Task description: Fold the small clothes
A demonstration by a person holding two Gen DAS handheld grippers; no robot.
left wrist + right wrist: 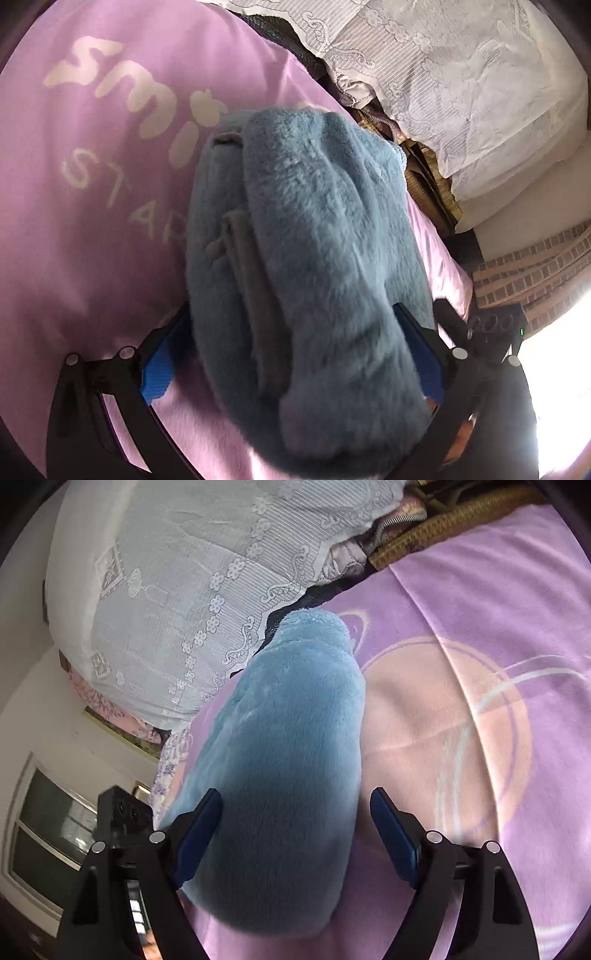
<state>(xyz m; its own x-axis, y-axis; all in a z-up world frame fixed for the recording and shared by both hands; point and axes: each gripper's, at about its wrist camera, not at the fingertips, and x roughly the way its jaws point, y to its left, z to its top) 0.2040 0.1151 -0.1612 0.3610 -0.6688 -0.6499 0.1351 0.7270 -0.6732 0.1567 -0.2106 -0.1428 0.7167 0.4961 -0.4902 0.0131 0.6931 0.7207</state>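
Garment: we see a fluffy blue fleece garment [280, 775] bunched on the pink printed blanket [480, 627].
Right tongs [295, 827]: apart, fleece between, right pad clear.
Left tongs [291, 354]: we cannot tell whether they pinch the fleece between them.
Handling: we judge it soft, light, bulky; take an edge.

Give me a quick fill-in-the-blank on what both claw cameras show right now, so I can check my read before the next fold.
1. The fluffy garment is ____ in colour.
2. It lies on a ____ blanket with pale print.
3. The right claw has its pads ____, with a gap on one side of the fabric.
4. The cover behind the blanket is white ____.

Missing words: blue; purple; open; lace
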